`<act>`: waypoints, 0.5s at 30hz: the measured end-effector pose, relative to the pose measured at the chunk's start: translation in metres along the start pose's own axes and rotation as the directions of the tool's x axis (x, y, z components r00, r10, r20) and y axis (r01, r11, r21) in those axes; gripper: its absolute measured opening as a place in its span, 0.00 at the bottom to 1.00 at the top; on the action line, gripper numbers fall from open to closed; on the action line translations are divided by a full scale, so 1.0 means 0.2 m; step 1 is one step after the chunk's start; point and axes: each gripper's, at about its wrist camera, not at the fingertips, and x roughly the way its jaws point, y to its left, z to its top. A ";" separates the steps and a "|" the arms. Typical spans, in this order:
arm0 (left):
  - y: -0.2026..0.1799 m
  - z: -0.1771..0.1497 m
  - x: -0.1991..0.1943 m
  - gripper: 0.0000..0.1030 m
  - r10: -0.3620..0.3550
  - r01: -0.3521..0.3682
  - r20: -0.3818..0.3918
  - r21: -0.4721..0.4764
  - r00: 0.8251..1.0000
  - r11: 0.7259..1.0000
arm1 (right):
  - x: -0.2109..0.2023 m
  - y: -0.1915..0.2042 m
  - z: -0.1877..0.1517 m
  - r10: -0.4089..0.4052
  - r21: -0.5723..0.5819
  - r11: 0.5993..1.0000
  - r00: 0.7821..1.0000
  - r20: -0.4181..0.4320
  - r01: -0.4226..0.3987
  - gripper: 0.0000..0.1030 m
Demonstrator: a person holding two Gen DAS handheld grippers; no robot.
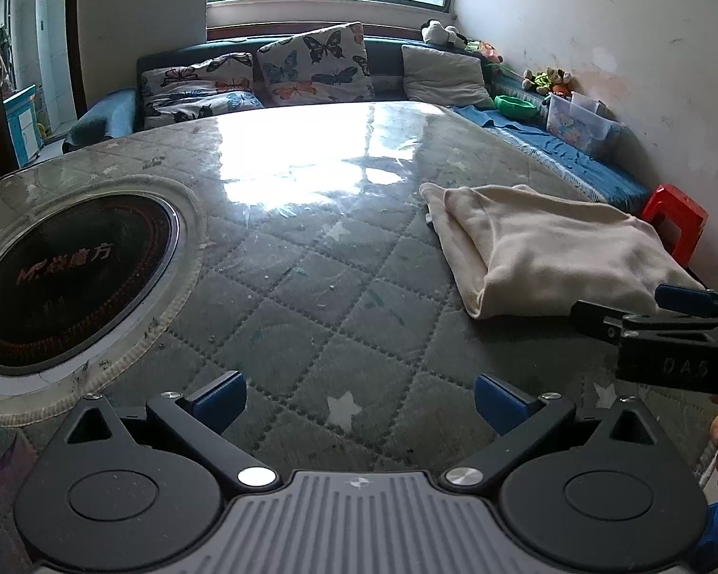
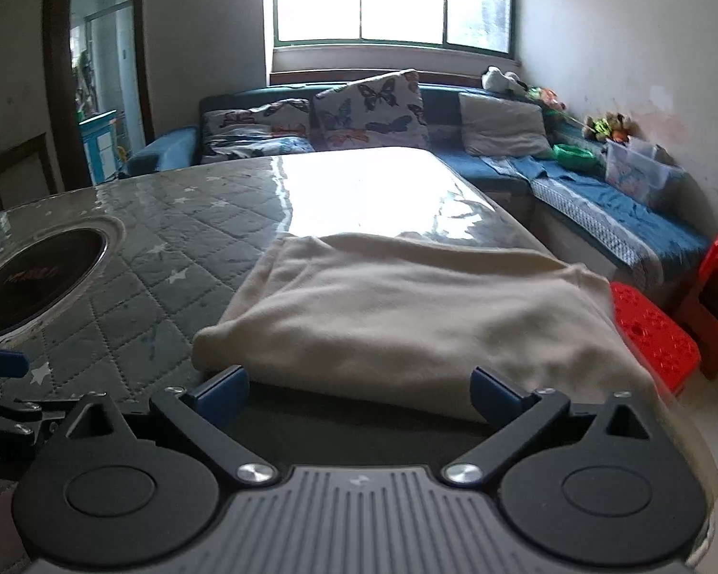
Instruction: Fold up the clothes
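A folded cream garment (image 2: 407,315) lies on the table's right side, near its right edge; in the left wrist view the garment (image 1: 550,248) shows at the right. My right gripper (image 2: 359,392) stands open at the garment's near edge, and the fold lies between its blue pads (image 2: 222,392) without being pressed. My left gripper (image 1: 359,402) is open over the bare quilted cover, to the left of the garment, with nothing between its fingers. The right gripper (image 1: 617,306) shows from the side there, at the garment's near corner.
The table (image 1: 311,296) has a grey quilted cover with stars under clear plastic. A round black cooktop (image 1: 67,282) is set into its left part. Red plastic stools (image 2: 660,335) stand off the right edge. A blue sofa with butterfly cushions (image 1: 316,64) runs behind.
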 end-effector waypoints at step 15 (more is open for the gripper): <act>-0.05 -0.03 -0.01 1.00 -0.005 0.005 -0.004 0.031 1.000 1.000 | -0.03 -0.03 -0.06 -0.027 0.044 0.999 0.999 -0.022 0.028 1.00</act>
